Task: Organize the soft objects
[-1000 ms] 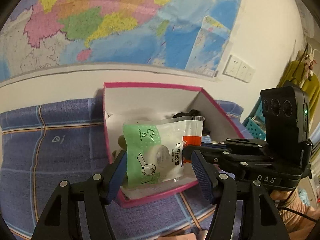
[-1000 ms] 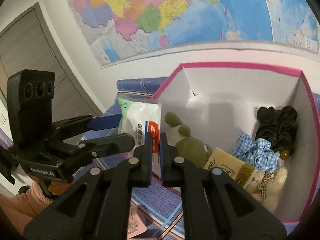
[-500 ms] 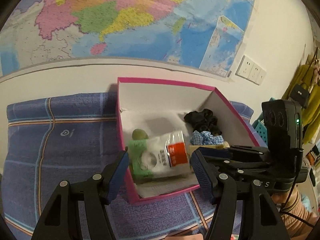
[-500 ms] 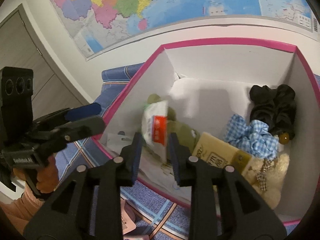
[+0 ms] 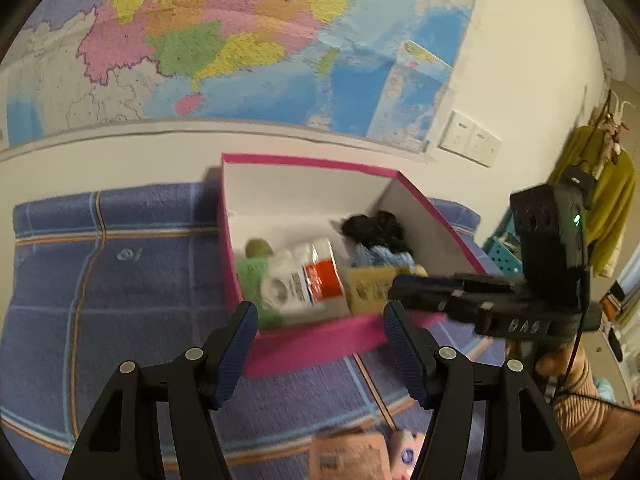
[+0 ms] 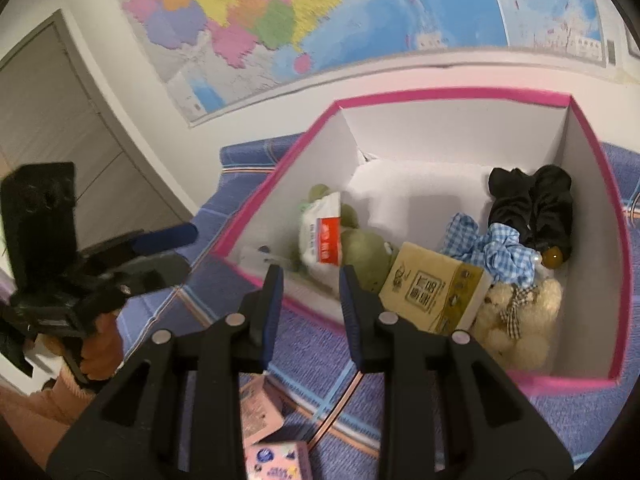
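Note:
A pink-rimmed white box [image 5: 312,340] [image 6: 424,94] stands on a blue cloth. A green, white and red medical tape packet [image 5: 296,280] [image 6: 322,236] lies inside at its left, on a green plush toy [image 6: 364,256]. Also inside are a tan tissue pack [image 6: 434,292], a blue checked scrunchie [image 6: 496,252], a black scrunchie [image 6: 532,208] and a cream plush bear [image 6: 516,320]. My left gripper [image 5: 318,330] is open and empty before the box's near wall. My right gripper [image 6: 312,288] is open and empty at the box's near rim.
Pink tissue packs [image 5: 352,458] [image 6: 276,460] lie on the blue cloth [image 5: 100,280] just in front of the grippers. A wall with a map [image 5: 240,40] rises behind the box. A blue basket [image 5: 502,250] and hanging yellow clothes [image 5: 604,208] are at the right.
The right gripper opened and let go of the tape packet, which dropped into the box onto the green plush. Both grippers drew back from the box.

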`<state>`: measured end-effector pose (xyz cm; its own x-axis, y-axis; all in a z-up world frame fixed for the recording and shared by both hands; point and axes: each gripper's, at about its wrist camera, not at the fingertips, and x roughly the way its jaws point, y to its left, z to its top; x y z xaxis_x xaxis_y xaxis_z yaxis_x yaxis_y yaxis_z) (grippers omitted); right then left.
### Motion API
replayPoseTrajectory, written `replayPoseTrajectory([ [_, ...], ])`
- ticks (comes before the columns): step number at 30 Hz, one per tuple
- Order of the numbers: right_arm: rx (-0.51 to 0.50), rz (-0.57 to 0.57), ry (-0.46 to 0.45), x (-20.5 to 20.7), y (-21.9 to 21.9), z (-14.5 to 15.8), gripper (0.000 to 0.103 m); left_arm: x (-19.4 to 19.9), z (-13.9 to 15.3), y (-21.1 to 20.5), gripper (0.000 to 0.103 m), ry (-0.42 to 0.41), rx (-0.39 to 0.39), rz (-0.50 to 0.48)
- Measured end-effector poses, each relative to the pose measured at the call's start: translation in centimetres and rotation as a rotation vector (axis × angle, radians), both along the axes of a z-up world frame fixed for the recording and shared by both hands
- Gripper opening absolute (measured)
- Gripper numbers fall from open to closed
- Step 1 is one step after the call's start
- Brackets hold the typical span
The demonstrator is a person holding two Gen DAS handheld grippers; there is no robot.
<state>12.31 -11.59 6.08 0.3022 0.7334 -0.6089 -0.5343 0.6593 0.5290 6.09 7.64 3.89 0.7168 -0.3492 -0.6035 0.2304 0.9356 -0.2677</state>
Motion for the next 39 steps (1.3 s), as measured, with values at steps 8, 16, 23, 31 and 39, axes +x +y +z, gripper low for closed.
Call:
replayPoseTrajectory([
  [8,0.011,0.135,0.024,-4.5,-0.2,-0.7,0.046,-3.4,-2.6,-0.4,0.067,0.058,-0.014,-0.050],
  [16,-0.055,0.220,0.127,-6.9,2.6,-5.1,0.046,-6.1,-6.9,-0.6,0.067,0.193,-0.045,-0.073],
  [23,-0.070,0.255,0.161,-7.2,4.5,-6.5,0.046,-8.3,-9.6,-1.2,0.067,0.290,-0.078,-0.095],
  [31,-0.083,0.270,0.172,-7.1,5.5,-7.2,0.046,-10.4,-11.6,-2.0,0.067,0.374,-0.118,-0.104],
  [39,-0.089,0.271,0.164,-7.4,5.5,-7.4,0.039,-10.7,-12.0,-2.8,0.064,0.383,-0.190,-0.133],
])
